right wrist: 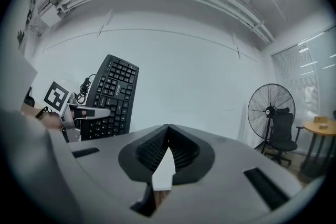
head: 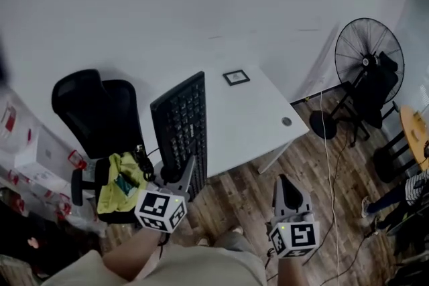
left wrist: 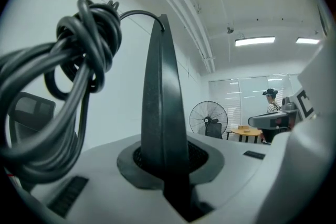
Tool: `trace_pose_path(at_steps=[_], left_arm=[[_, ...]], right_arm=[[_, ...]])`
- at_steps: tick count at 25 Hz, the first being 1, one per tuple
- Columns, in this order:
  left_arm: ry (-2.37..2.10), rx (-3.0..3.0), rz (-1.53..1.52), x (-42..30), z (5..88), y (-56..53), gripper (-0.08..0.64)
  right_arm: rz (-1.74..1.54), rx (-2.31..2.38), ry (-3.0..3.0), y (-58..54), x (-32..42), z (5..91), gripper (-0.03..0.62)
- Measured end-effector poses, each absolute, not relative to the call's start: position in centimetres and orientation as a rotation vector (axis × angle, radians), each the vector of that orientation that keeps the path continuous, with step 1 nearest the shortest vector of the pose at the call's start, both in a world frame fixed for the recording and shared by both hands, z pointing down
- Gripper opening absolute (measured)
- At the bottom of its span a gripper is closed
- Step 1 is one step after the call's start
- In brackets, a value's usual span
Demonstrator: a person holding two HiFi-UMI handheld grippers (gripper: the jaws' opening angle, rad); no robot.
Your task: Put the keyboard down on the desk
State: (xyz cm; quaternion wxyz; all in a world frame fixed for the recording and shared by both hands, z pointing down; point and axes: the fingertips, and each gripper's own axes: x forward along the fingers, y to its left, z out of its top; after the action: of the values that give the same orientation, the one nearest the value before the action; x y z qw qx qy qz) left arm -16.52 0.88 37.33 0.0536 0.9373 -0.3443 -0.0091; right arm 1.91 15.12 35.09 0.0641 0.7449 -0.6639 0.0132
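A black keyboard [head: 179, 125] hangs tilted over the left edge of the white desk [head: 258, 118], with my left gripper [head: 188, 167] shut on its near end. In the left gripper view the keyboard [left wrist: 161, 107] stands edge-on between the jaws, and its coiled black cable [left wrist: 79, 60] dangles at the left. My right gripper [head: 287, 183] is shut and holds nothing, low at the right above the wooden floor. The right gripper view shows its jaws [right wrist: 167, 131] touching, with the keyboard [right wrist: 111, 96] and the left gripper [right wrist: 79, 112] off to the left.
A small black-framed card [head: 236, 77] and a round cable hole [head: 287, 122] are on the desk. A black office chair [head: 100, 110] with yellow cloth [head: 120, 185] stands left. A floor fan [head: 369, 57] and a round wooden table [head: 415, 134] stand right.
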Motion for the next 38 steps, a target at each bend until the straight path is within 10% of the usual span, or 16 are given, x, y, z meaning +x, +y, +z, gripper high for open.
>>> trace_pose_path(at_steps=[38], left_arm=[[-1.562,2.490,0.195,-0.4,41.7,-22.9,0.084]], right_arm=[[0.206,1.841,-2.348,-17.2,26.1,39.7,0.025]])
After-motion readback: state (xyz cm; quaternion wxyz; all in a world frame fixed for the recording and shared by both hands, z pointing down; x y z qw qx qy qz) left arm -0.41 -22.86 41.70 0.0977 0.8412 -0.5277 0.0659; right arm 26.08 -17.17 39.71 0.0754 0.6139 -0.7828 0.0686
